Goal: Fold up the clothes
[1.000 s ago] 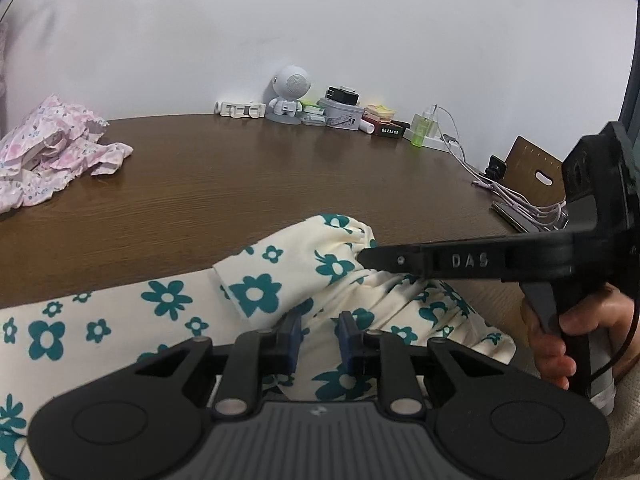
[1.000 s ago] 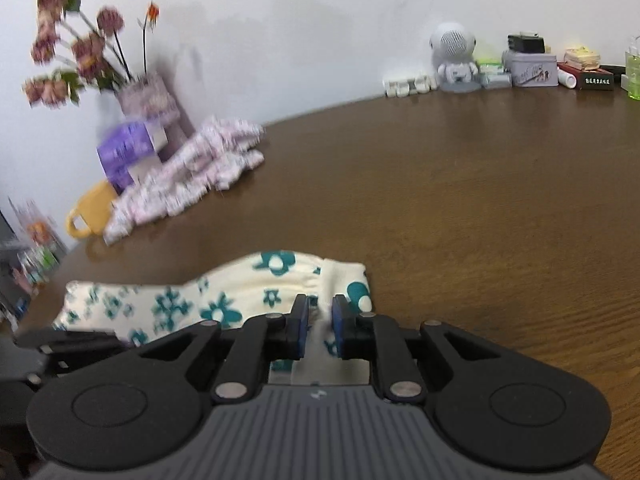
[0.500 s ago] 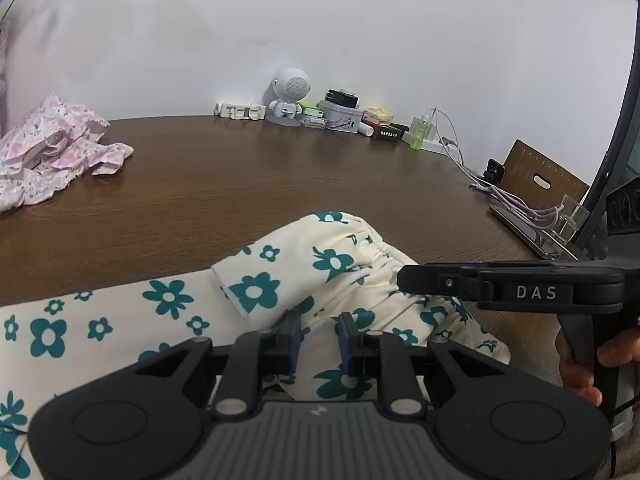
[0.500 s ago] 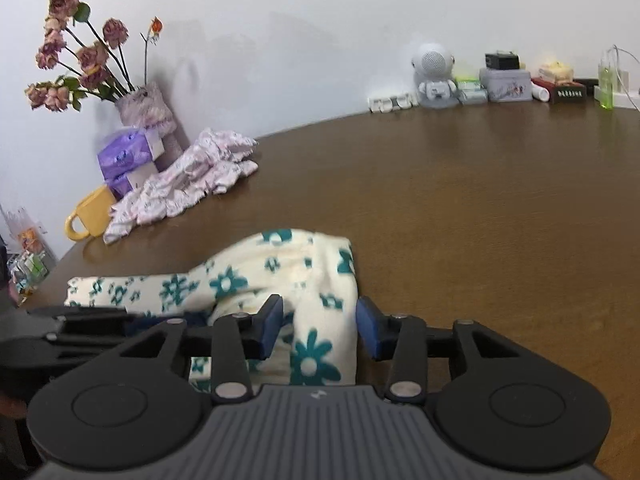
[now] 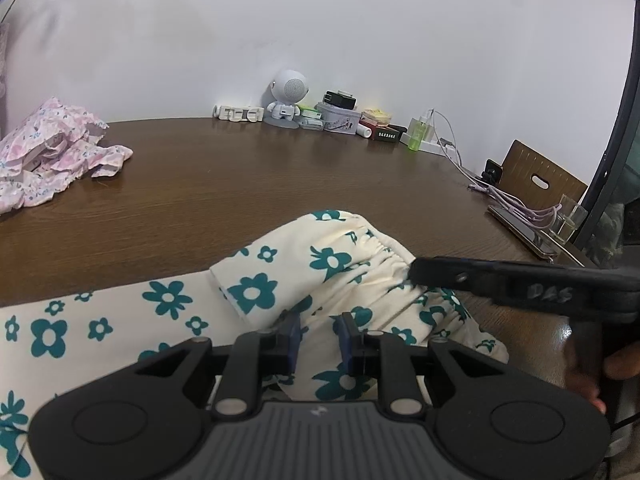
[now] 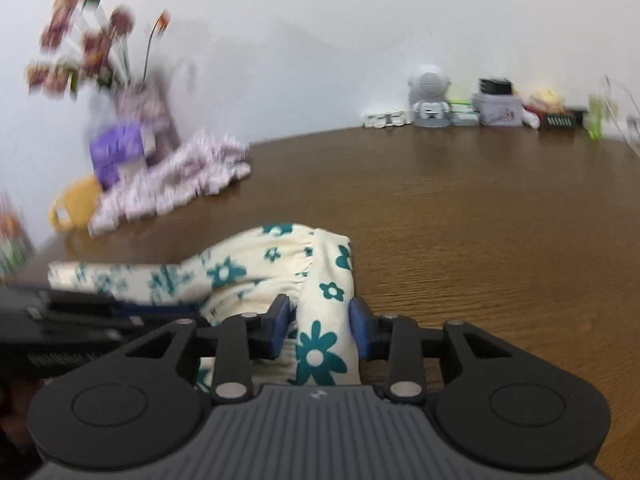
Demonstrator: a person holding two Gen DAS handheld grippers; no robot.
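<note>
A cream garment with teal flowers [image 5: 256,292] lies folded over on the brown table [image 5: 280,184]. My left gripper [image 5: 318,334] is nearly shut, with a fold of the garment between its blue pads. My right gripper [image 6: 320,326] is open, its jaws either side of the garment's edge [image 6: 320,292] without pinching it. In the left wrist view the right gripper's finger [image 5: 520,286] reaches in over the gathered waistband. The left gripper shows at the left of the right wrist view [image 6: 80,312].
A crumpled pink floral garment [image 5: 52,152] lies at the far left. A small robot figure [image 5: 286,98], boxes, a green bottle and cables line the back wall. A vase of flowers [image 6: 132,92], purple box and yellow mug [image 6: 76,208] stand at the left.
My right gripper has opened and let go of the garment's edge, then shifted slightly. My left gripper keeps its hold and has barely moved.
</note>
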